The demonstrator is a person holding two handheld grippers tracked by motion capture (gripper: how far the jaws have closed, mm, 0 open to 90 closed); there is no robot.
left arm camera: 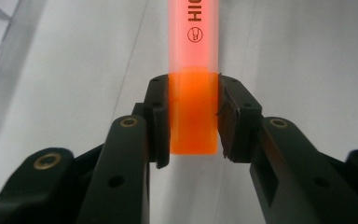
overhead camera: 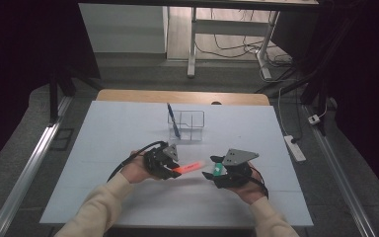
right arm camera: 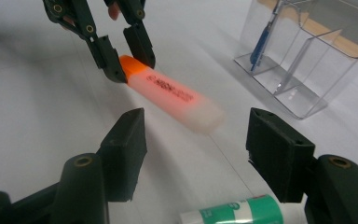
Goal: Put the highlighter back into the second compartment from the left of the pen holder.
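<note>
Left claw (overhead camera: pixel 173 169) is clamped on the orange end of the highlighter (overhead camera: pixel 189 167), holding it off the white worktop (overhead camera: pixel 103 148); right claw (overhead camera: pixel 210 175) stands apart just beyond its pale cap; likely next, the highlighter goes into the clear organizer (overhead camera: pixel 187 126) by the blue pen (overhead camera: pixel 172 120); a green-labelled tube (right arm camera: pixel 233 211) lies below; barrel print reads "HIGH", partly.

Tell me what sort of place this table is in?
Probably a lab or workshop recording bay: a white-topped table with metal floor rails alongside, a white power strip and loose cables under desks behind.
</note>
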